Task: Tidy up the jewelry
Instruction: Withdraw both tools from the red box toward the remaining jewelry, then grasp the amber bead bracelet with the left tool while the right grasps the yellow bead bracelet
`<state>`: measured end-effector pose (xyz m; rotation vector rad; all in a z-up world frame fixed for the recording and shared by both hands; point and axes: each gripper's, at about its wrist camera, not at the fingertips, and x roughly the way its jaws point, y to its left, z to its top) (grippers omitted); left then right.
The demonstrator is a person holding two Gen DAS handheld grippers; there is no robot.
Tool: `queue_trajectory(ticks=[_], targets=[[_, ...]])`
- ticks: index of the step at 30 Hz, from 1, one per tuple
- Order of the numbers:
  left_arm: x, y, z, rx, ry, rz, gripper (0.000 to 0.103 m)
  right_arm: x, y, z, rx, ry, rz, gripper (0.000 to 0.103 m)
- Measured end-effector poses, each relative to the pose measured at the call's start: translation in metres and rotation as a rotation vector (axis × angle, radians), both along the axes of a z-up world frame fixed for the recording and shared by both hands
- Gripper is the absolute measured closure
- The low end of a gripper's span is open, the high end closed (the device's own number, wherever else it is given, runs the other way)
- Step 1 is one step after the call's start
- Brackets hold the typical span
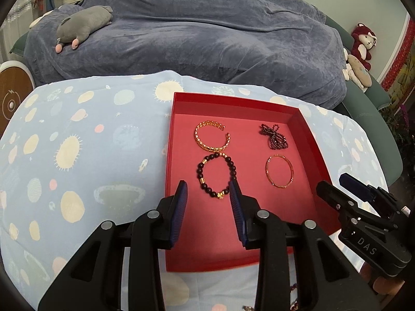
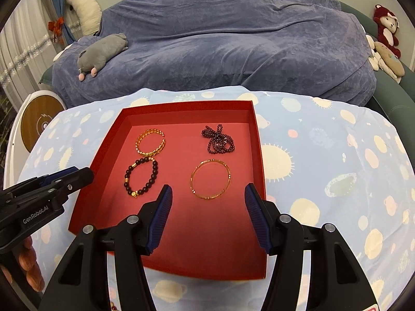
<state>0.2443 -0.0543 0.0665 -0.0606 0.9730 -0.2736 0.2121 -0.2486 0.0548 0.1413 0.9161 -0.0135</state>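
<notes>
Faintly, "DAS" on right gripper (image 1: 347,181), "GenRobot.AI" on left gripper (image 2: 77,175)

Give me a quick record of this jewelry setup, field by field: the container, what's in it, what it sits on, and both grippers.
container: red tray, open top
surface: blue planet-print cloth
far left piece: gold cuff bracelet
near left piece: dark bead bracelet, touching the cuff
far right piece: bunched purple bead strand
near right piece: thin gold bangle, lying apart
left gripper: open, nothing between the fingers
right gripper: open, nothing held, above the tray
</notes>
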Motion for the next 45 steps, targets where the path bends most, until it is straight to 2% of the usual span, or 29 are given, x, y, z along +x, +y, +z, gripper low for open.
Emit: queue_trajectory(ticks=[11, 23, 25, 27, 34, 43, 45], targets=[[-0.079, 0.02, -0.002, 0.02, 0.02, -0.003, 0.07, -0.084, 0.006, 0.0, 0.011, 0.03, -0.028, 0.047], [-0.155, 0.038, -0.032, 0.054, 0.08, 0.008, 0.07, -0.165, 0.022, -0.025, -0.013, 0.077, -0.035, 0.047], [-0.164, 0.041, -0.037, 0.051, 0.086, 0.014, 0.065, -0.177, 0.024, -0.03, -0.006, 0.088, -0.042, 0.047], [-0.17, 0.044, -0.04, 0.054, 0.084, 0.029, 0.054, -0.186, 0.024, -0.035, 0.002, 0.1, -0.049, 0.047], [-0.171, 0.047, -0.056, 0.069, 0.103, 0.051, 0.054, -0.206, 0.028, -0.052, 0.017, 0.132, -0.056, 0.047], [-0.159, 0.038, -0.074, 0.102, 0.12, 0.048, 0.054, -0.205, 0.029, -0.058, 0.019, 0.141, -0.048, 0.047], [-0.159, 0.035, -0.075, 0.115, 0.109, 0.042, 0.058, -0.204, 0.028, -0.059, 0.024, 0.144, -0.053, 0.047]])
